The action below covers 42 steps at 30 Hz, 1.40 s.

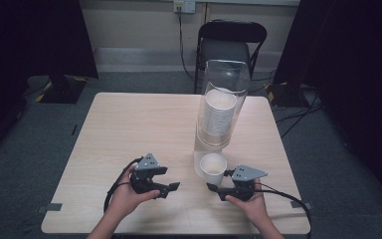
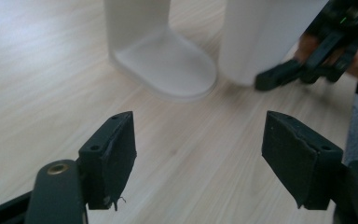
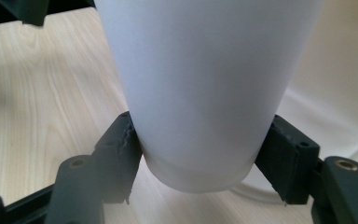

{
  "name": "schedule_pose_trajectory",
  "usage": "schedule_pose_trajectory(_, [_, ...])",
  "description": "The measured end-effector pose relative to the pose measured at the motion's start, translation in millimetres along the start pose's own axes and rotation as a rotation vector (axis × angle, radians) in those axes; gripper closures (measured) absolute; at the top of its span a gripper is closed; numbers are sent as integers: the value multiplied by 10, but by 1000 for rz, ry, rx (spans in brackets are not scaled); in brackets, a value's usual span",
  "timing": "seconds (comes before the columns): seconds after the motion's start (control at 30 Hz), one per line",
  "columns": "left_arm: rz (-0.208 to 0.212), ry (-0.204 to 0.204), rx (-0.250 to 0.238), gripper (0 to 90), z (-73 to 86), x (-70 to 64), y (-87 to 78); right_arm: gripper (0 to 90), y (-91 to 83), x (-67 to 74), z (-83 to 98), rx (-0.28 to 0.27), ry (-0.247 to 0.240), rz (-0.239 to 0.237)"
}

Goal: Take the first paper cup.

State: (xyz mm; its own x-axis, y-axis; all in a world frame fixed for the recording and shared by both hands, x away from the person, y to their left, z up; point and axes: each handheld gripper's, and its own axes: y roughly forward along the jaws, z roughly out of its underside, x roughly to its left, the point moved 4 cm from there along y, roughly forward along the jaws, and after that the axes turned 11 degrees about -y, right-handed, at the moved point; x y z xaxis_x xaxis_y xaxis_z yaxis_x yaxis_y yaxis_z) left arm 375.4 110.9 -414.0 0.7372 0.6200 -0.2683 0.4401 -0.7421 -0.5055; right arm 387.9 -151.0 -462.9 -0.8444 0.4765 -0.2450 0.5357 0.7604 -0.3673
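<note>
Table (image 1: 129, 129): a pale wood top carrying everything below. Dispenser (image 1: 222, 99): a tall clear tube on a white foot, loaded with a stack of paper cups (image 1: 219, 112); it rises just beyond the right gripper's jaws, and its foot (image 2: 168, 60) lies ahead of the left gripper's jaws. Cup (image 3: 205, 88): a single white paper cup, upright, sitting between the right gripper's jaws with its base low in the gap; in the high view the same cup (image 1: 213, 168) stands at the dispenser's foot.

Right gripper (image 3: 205, 161): jaws closed against the cup's lower wall, one pad on each side, both touching. Left gripper (image 2: 198, 156): jaws wide apart over bare table, with nothing between them.

Risks, as judged. The hold is low on a thin, tapered wall, so a hard squeeze could dent the cup, while a light one could let it slide out downward. The cup stands just beside the dispenser, so a tilted or sideways lift could knock the tube. The idle left gripper lies near; a careless swing could strike the cup.
</note>
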Motion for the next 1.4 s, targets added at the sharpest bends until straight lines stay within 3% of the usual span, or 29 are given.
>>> schedule_pose_trajectory(0.13, [15,20,17,293,-183,-105,5,351,0,10,3,1,-19,-2])
schedule_pose_trajectory(0.2, [28,9,8,307,-270,-156,23,351,5,42,26,19,-62,-14])
schedule_pose_trajectory(0.3, [36,-5,-8,313,-350,-208,55,351,16,59,44,30,-79,-19])
schedule_pose_trajectory(0.5, [73,-69,-3,383,-435,-269,134,350,22,65,49,34,-95,-22])
schedule_pose_trajectory(0.7, [90,-95,26,425,-465,-289,200,349,48,80,51,26,-79,-37])
schedule_pose_trajectory(0.77, [99,-107,37,447,-466,-302,228,349,64,99,41,37,-97,-41])
schedule_pose_trajectory(0.87, [93,-111,57,491,-458,-302,262,349,104,161,-3,27,-128,-62])
schedule_pose_trajectory(0.97, [71,-101,72,616,-440,-281,272,347,121,183,-37,11,-126,-66])
schedule_pose_trajectory(1.1, [62,-137,93,742,-436,-252,252,345,135,205,-55,13,-157,-69])
schedule_pose_trajectory(1.2, [29,-155,104,805,-424,-209,243,340,155,220,-59,19,-172,-63])
schedule_pose_trajectory(1.4, [30,-211,113,867,-417,-175,216,327,165,230,-69,19,-177,-62])
